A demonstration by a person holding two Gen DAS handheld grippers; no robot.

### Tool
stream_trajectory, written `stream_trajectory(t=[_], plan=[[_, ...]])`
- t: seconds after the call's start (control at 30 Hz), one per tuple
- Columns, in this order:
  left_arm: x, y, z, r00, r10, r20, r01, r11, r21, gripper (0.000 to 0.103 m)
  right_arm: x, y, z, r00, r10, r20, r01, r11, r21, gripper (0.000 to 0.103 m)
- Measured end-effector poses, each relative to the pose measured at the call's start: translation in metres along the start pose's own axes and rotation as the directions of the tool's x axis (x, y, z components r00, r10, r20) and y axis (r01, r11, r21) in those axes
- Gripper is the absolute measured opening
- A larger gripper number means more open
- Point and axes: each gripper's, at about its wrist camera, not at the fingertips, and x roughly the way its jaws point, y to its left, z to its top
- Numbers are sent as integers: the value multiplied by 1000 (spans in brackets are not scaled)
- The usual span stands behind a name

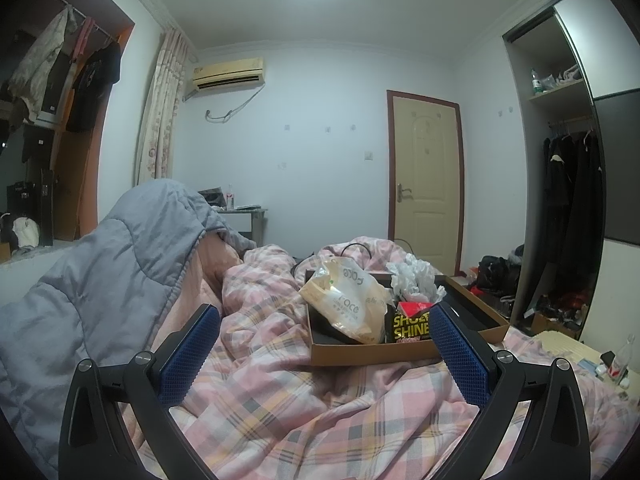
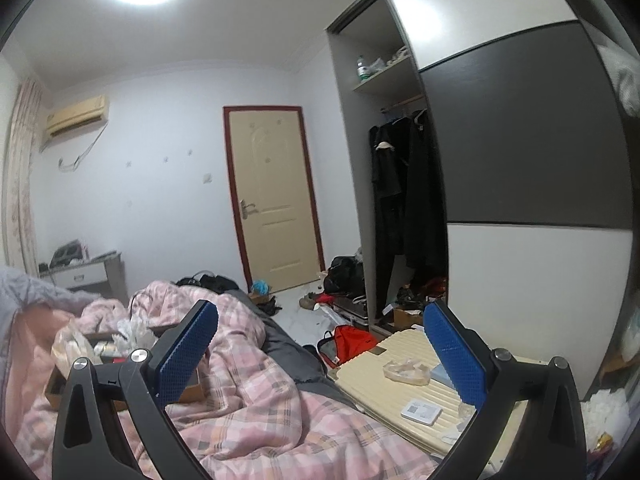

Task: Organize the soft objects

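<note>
A pink plaid quilt [image 1: 304, 400] lies rumpled over the bed, and a grey padded quilt [image 1: 100, 280] is heaped at its left. My left gripper [image 1: 324, 316] hovers open above the plaid quilt, with nothing between its blue pads [image 1: 188, 356]. The right wrist view shows the same plaid quilt [image 2: 256, 392] below my right gripper [image 2: 320, 316], which is open and holds nothing. The grey quilt [image 2: 24, 288] shows only at that view's left edge.
A cardboard tray [image 1: 372, 354] with a beige bag [image 1: 344, 304] and a black-and-yellow box sits on the quilt ahead. A cream suitcase [image 2: 404, 384] lies beside the bed, a red bag [image 2: 348, 340] and clutter on the floor. An open wardrobe [image 2: 404, 184] stands at right.
</note>
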Motion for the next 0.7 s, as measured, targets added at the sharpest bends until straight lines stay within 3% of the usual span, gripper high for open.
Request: stream_trajectory(t=[0.33,0.5,0.67,0.7], plan=[[24,14,-11,997,-24,-75,22,999,-27,103,13,17,-14,995,85,-44,-88,993,-80,102],[52,28,-22,989,-17,-149,9,998,-55,103,49,39,-41,978,181,-104,-192,976,-101,102],[80,48,-25,969,-130,-211,92,979,-180,86,84,67,-71,928,296,-226,-333,932,-145,102],[88,49,-21,962,-157,-222,111,973,-204,73,85,70,-73,921,309,-238,-348,926,-148,101]])
